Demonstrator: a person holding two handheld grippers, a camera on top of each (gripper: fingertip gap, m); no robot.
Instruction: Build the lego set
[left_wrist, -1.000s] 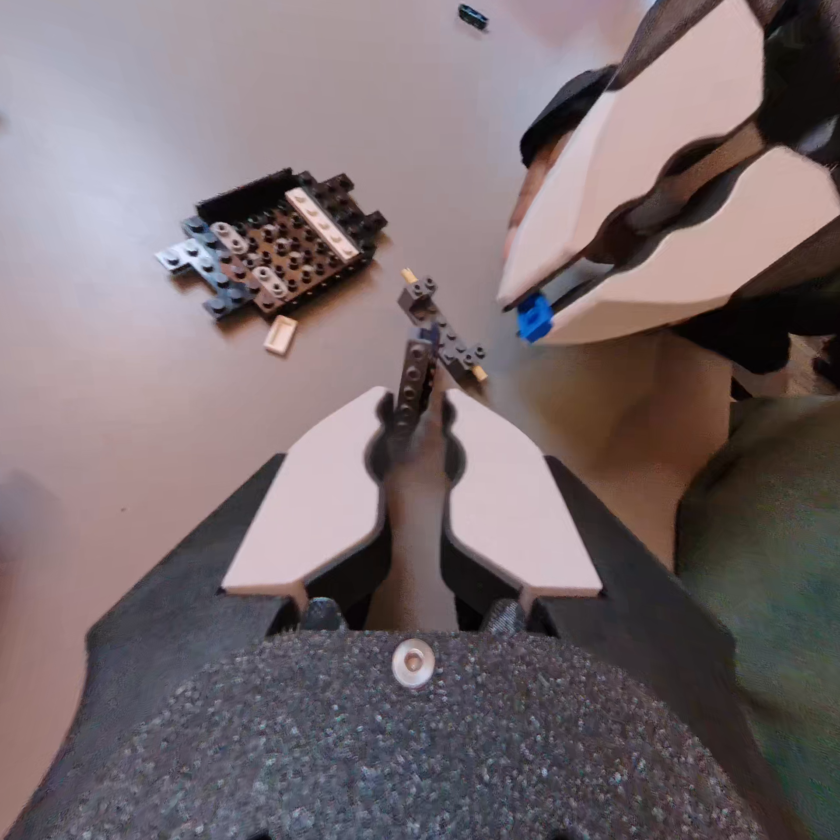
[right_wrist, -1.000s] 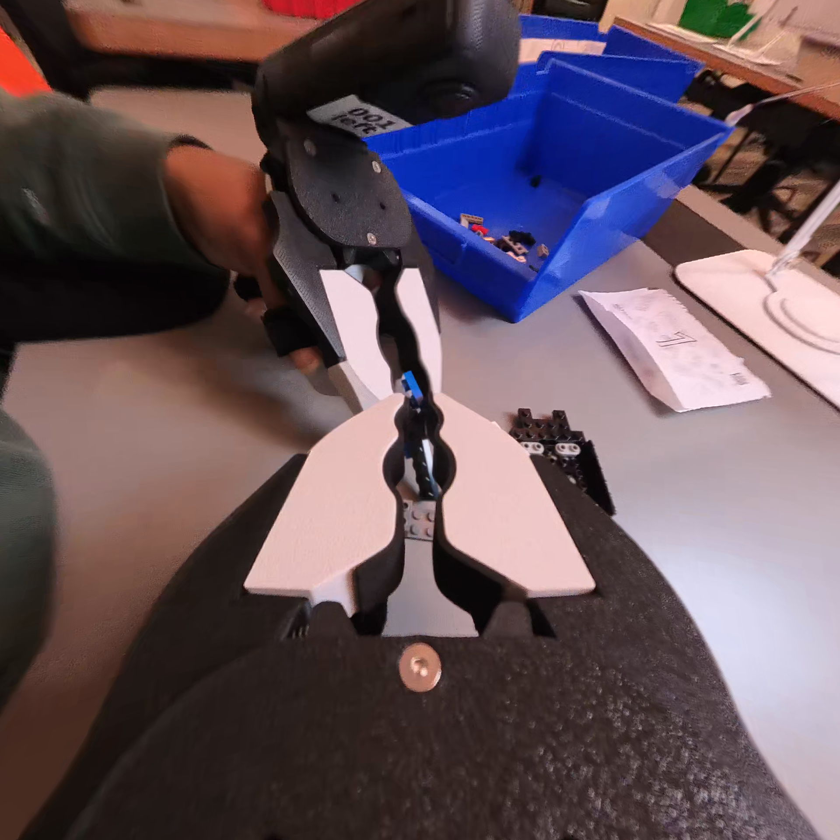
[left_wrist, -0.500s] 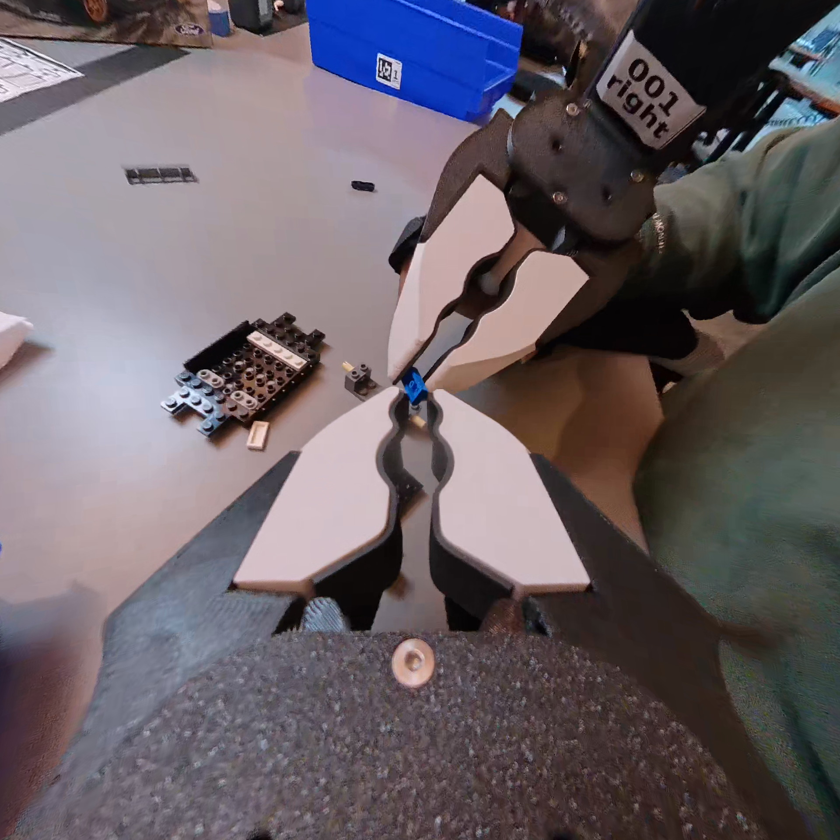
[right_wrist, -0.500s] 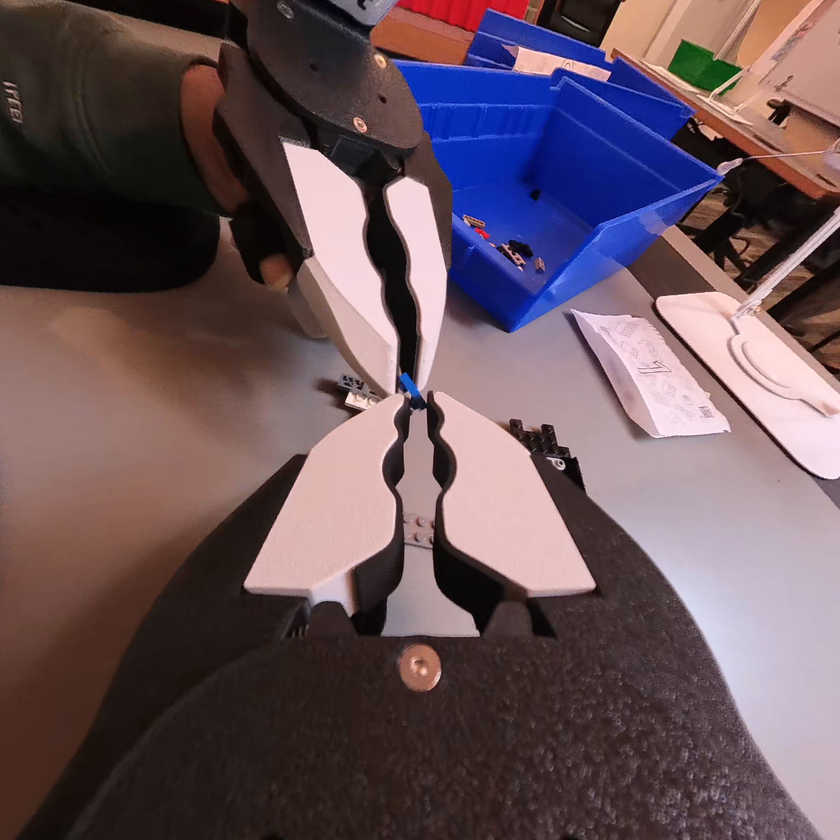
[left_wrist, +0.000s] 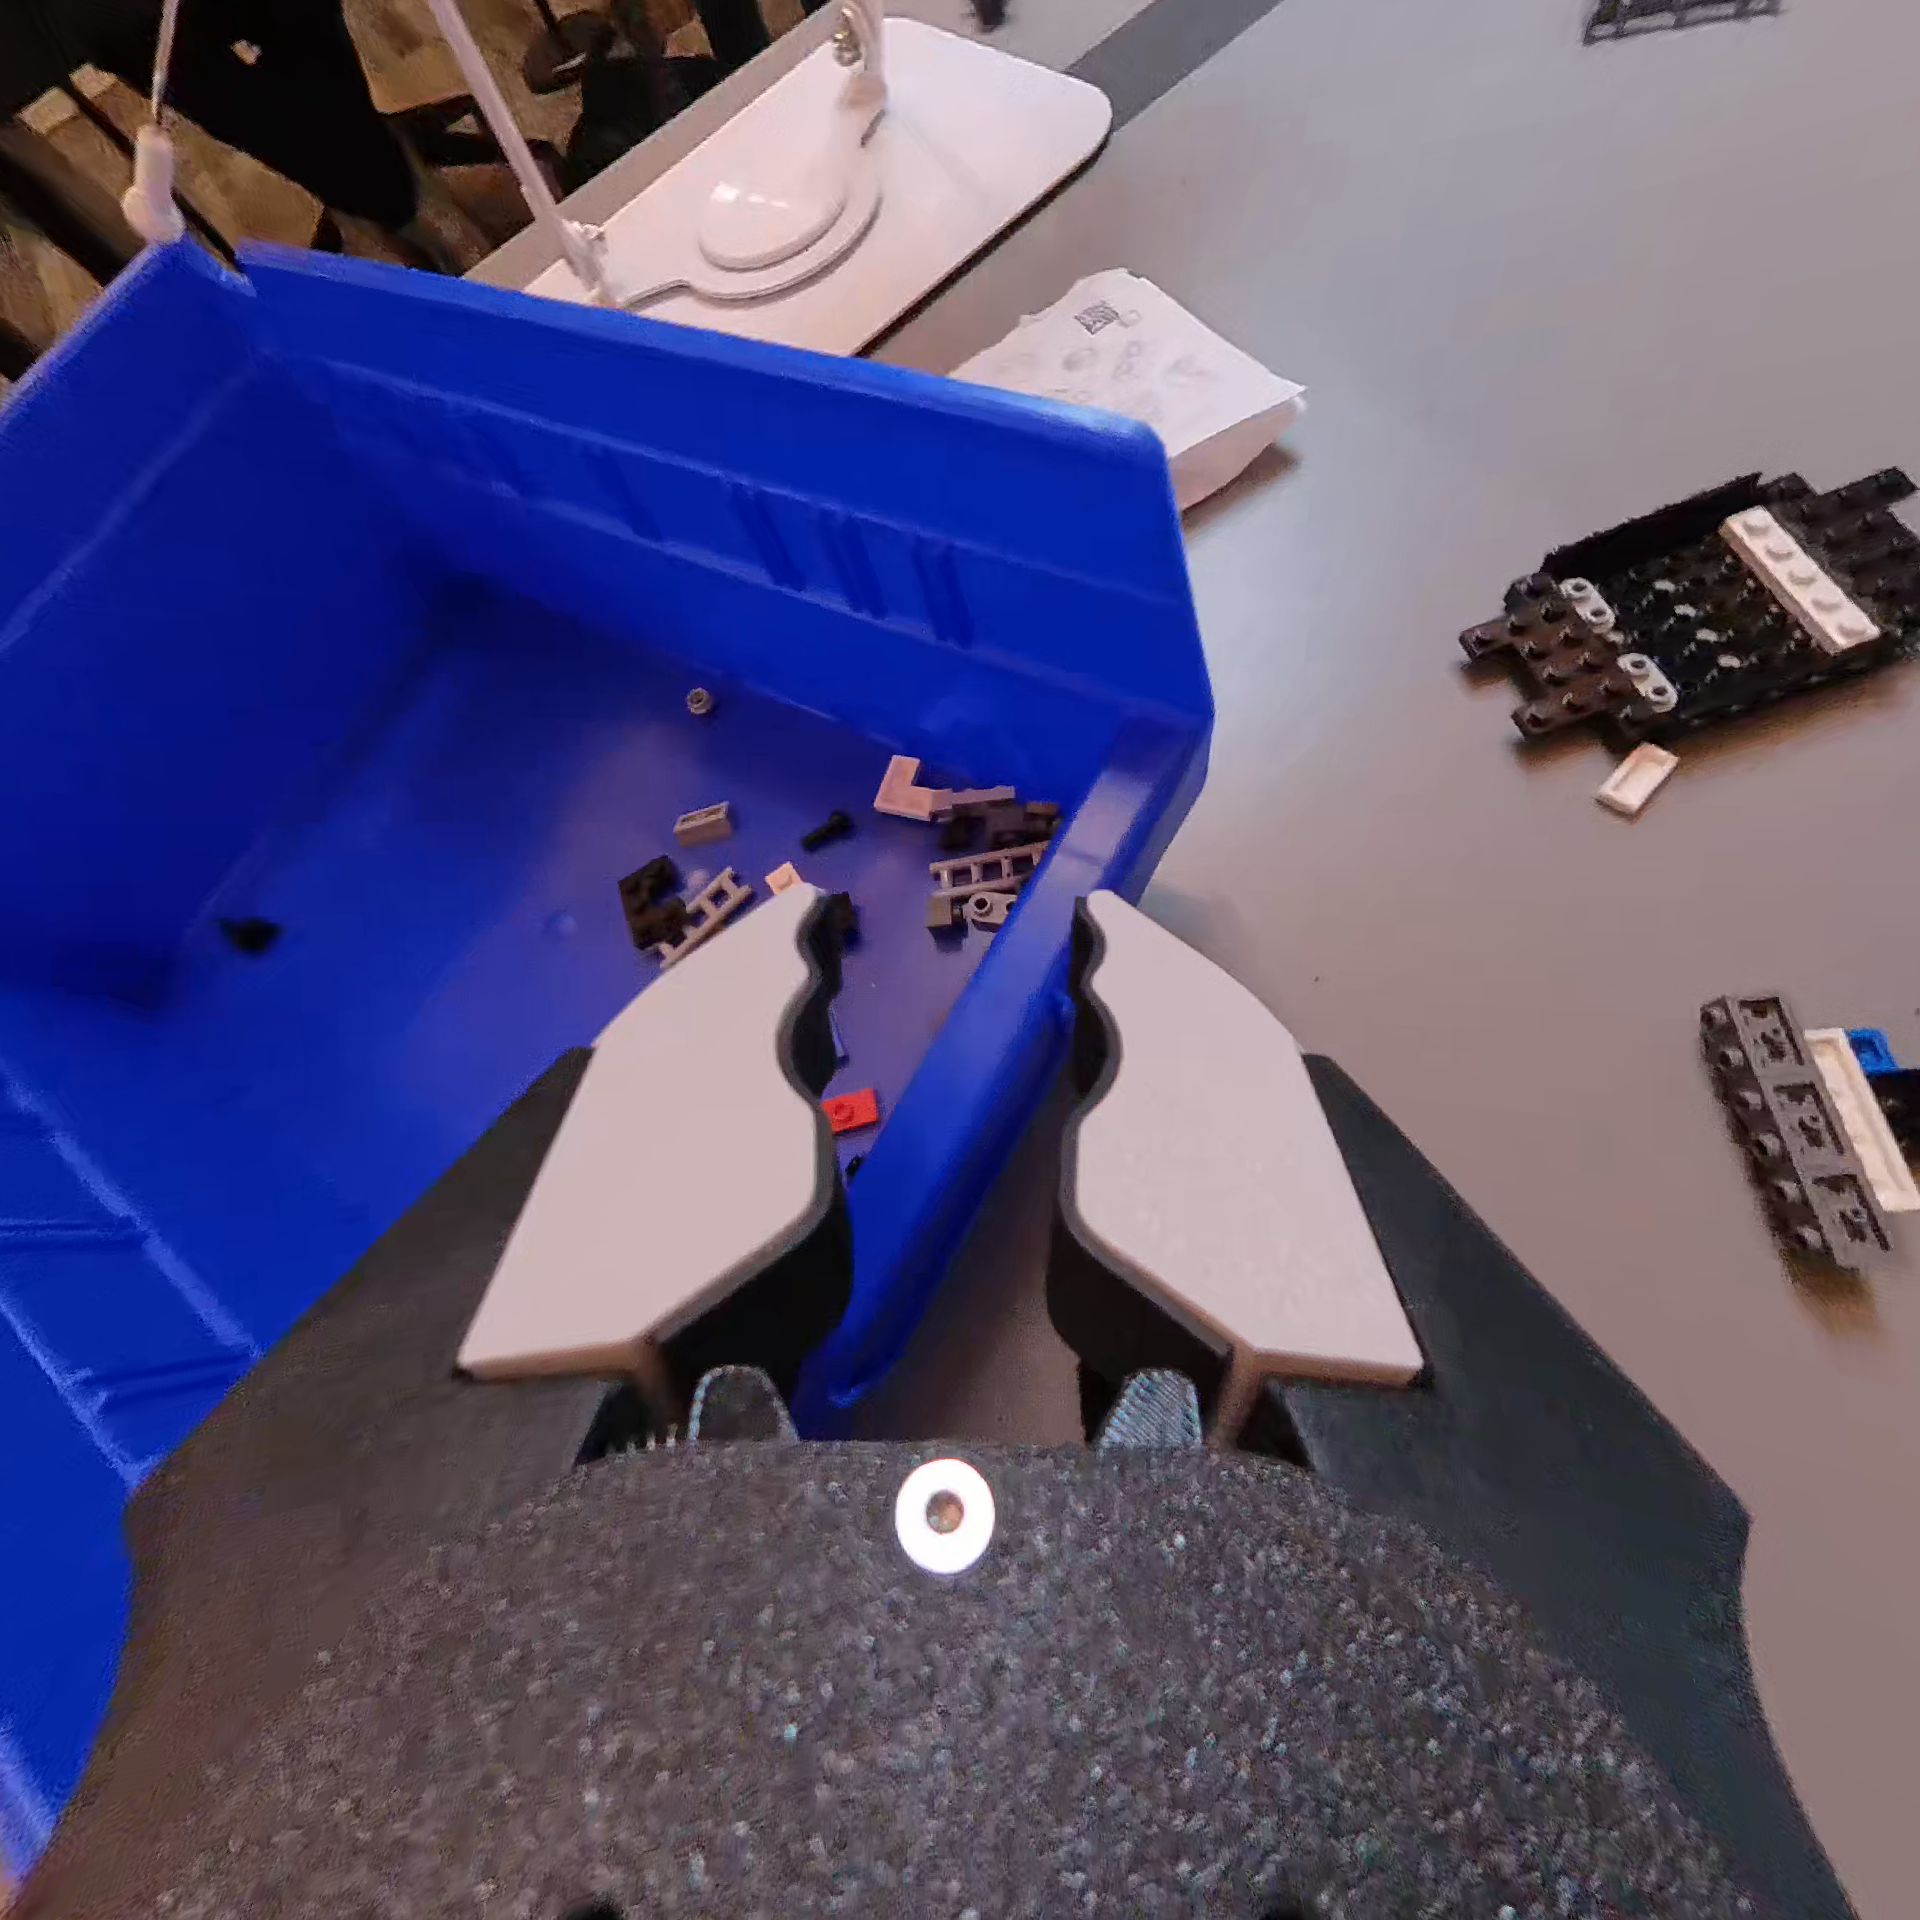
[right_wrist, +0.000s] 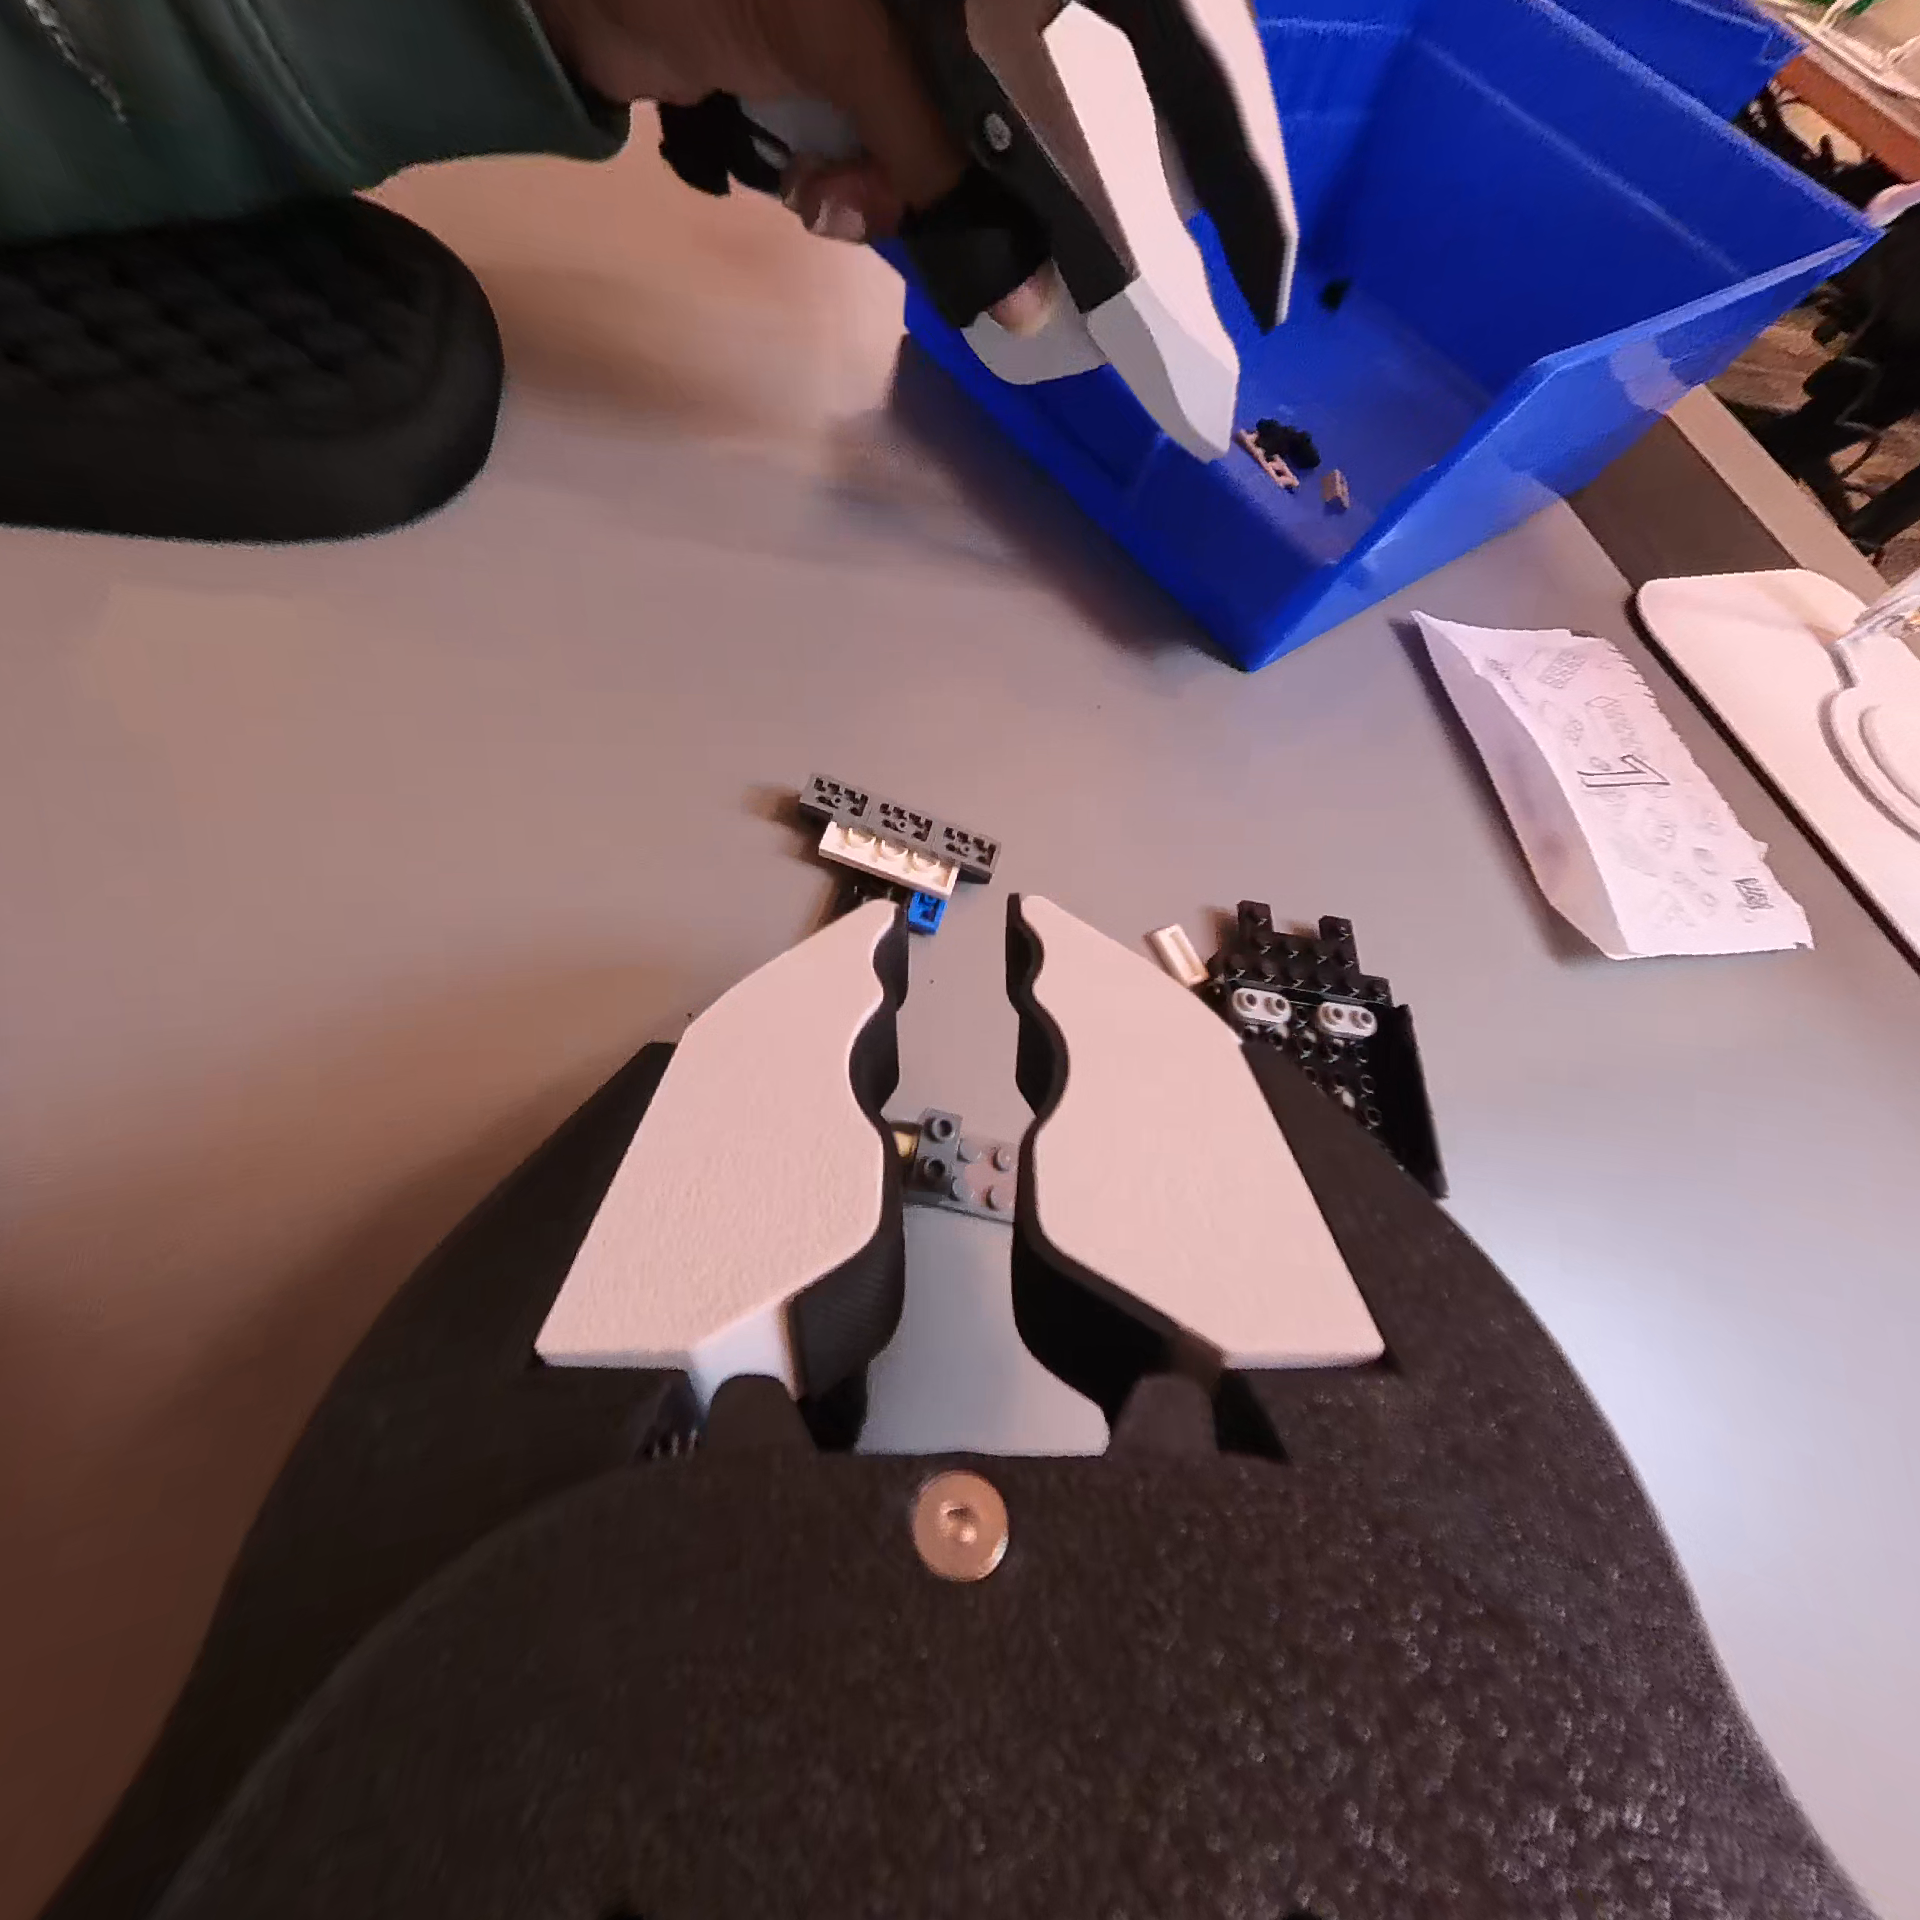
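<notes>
Your left tool (left_wrist: 945, 914) hangs with its jaws spread wide over the near wall of the blue bin (left_wrist: 1101, 790), one finger inside, the other outside, gripping nothing. Beneath it on the bin floor lie loose bricks (left_wrist: 977, 842) in grey, black and tan, and a red plate (left_wrist: 850, 1110). Your right tool (right_wrist: 954, 912) hovers low over the grey worktop (right_wrist: 416, 790), jaws parted and empty. Just past its tips lies a small brick assembly (right_wrist: 900, 833): a dark grey strip, a white plate and a blue piece (right_wrist: 924, 912). Beside its right finger rests a black studded chassis (right_wrist: 1311, 1023) with a small white tile (right_wrist: 1174, 951) at its corner.
</notes>
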